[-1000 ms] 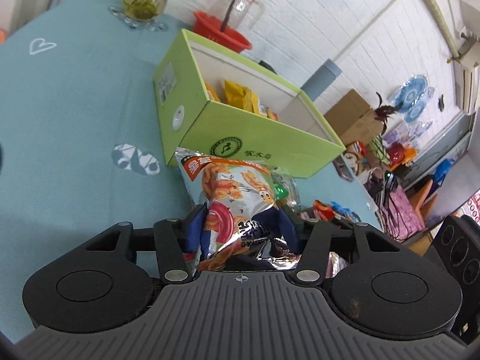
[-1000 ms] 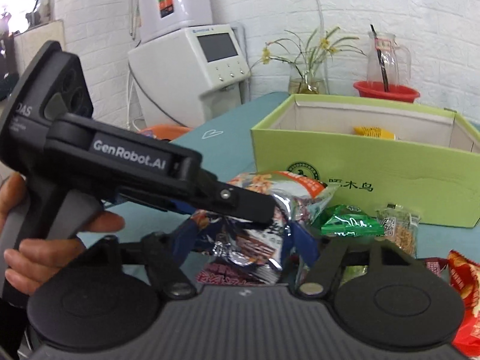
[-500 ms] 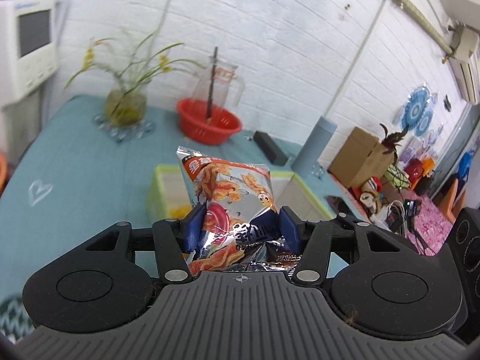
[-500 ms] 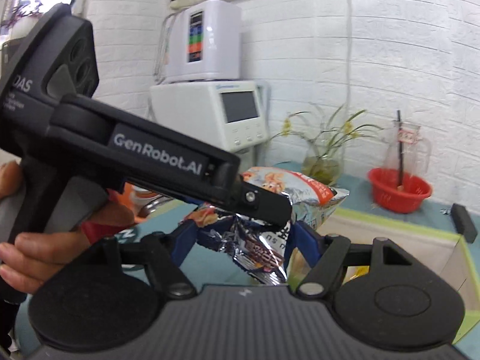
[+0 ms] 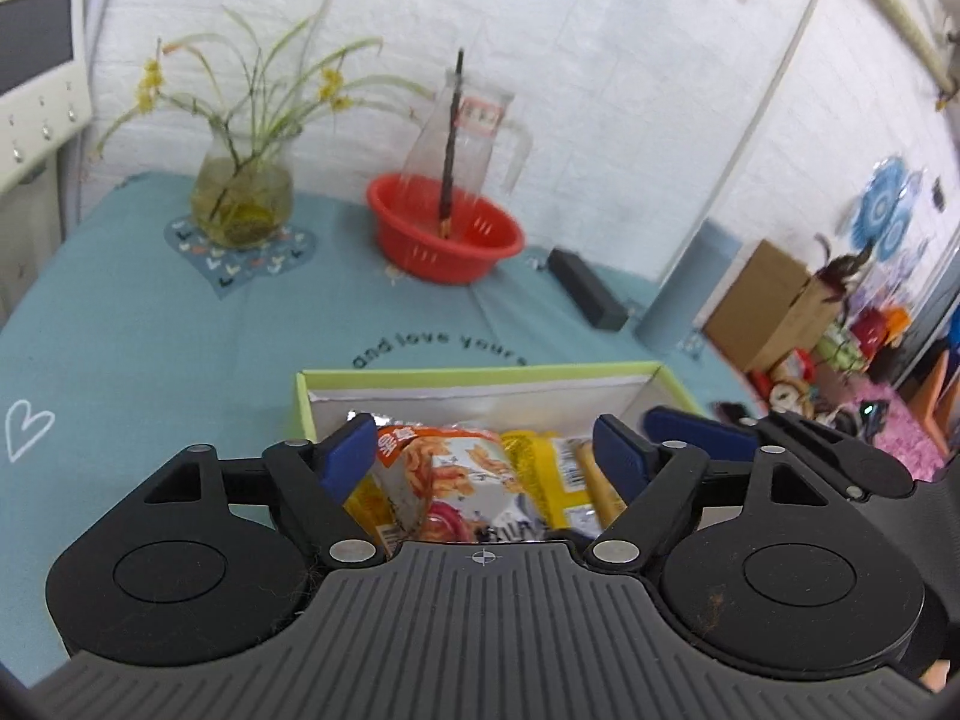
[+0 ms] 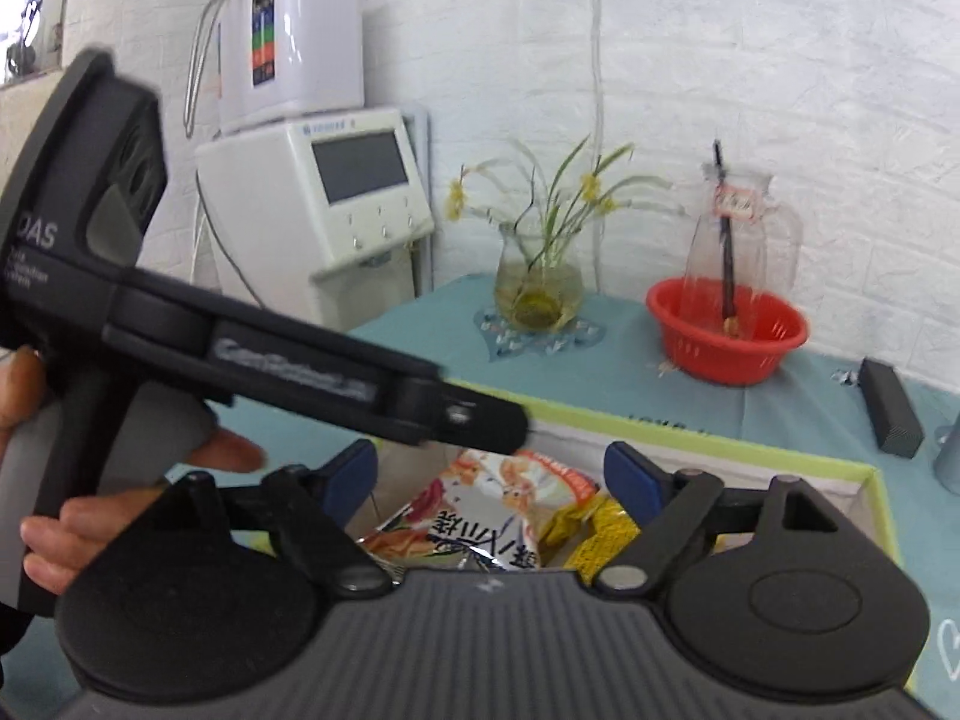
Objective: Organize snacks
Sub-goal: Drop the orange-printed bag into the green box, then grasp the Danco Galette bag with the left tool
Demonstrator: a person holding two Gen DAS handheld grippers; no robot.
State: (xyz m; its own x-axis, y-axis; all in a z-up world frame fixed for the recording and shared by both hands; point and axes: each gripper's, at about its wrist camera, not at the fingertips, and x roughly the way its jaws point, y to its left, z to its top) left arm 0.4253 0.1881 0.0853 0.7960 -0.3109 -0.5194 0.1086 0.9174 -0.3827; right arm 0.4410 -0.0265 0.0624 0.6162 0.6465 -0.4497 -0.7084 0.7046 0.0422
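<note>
An orange and silver snack bag lies in the green box among yellow snack packets. My left gripper is open just above the bag, its blue pads apart on either side of it. My right gripper is open too, over the same bag in the box. The left gripper's black body crosses the right wrist view, held by a hand.
On the teal tablecloth behind the box stand a glass vase with flowers, a red basket with a glass jug, a black bar and a grey cylinder. A white machine stands left of the table.
Both grippers carried the snack bag up and over the green box, then opened. The bag now lies inside the box, free of both.
</note>
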